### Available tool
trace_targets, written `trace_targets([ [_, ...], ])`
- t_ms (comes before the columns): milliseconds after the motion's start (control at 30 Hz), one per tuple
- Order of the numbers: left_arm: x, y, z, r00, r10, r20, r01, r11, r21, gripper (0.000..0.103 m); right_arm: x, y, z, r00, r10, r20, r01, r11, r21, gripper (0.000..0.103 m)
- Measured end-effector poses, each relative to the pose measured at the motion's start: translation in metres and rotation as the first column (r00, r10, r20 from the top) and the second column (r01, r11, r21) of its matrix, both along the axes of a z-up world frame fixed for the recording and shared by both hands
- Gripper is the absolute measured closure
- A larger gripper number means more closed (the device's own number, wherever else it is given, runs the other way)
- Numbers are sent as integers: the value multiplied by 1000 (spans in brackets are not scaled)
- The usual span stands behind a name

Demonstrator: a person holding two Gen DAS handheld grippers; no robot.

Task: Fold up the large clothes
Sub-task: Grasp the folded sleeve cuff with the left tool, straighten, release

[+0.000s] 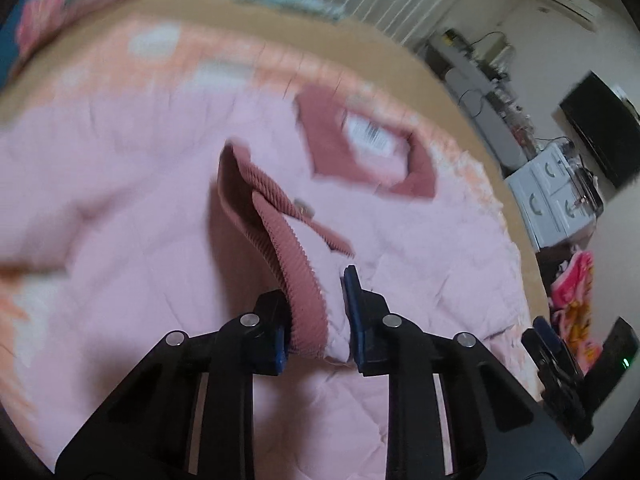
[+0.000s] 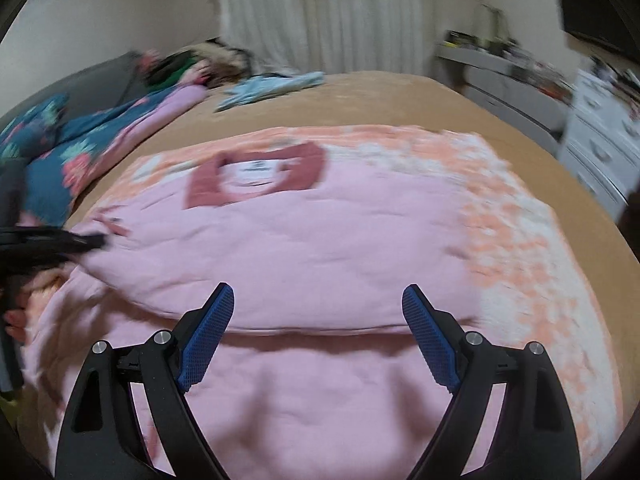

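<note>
While the left gripper (image 1: 316, 320) has its jaws clenched on the cuff (image 1: 298, 272) — the ribbed, darker pink end of a sleeve (image 1: 256, 200), with pale pink cloth bunched in beside it — the right gripper (image 2: 318, 336) hangs released, its blue pads wide apart and nothing between them. The sweater (image 2: 304, 240) lies spread flat on a peach blanket (image 2: 520, 232) on the bed (image 2: 380, 96), its collar (image 2: 256, 178) at the far end from both grippers. From the left jaws the sleeve runs away toward that collar, so its long axis lies roughly along the body. A fold line crosses just ahead of the right jaws, side to side. As I judge it, the coming move carries the cuff across the body, and the left hand already holds it. The right gripper is over the sweater's near part, free to pin or smooth.

Both views are smeared by motion — the collar label cannot be read. The other sleeve cannot be picked out. The hem is cut off below the grippers.
</note>
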State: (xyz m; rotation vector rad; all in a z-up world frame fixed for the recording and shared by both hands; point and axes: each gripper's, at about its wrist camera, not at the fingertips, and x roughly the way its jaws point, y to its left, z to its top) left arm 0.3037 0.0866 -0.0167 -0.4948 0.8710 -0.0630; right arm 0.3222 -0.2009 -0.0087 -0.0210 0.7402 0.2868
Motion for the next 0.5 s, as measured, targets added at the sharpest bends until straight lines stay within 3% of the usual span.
trace_targets([
  [100,-1,7,27,998,6,65,-10,998,67,87,10,-21,-1,998,-61,-21,61,998,17,18],
  [167,4,15,25,998,16,55,-21,996,85,87,16,-23,-5,997,-62,-35,63,998,11,18],
  [500,3,28,-37,994,45,-99,-31,990,138,87,50,14,-30,991,9,-136,-16,999,-49,18],
])
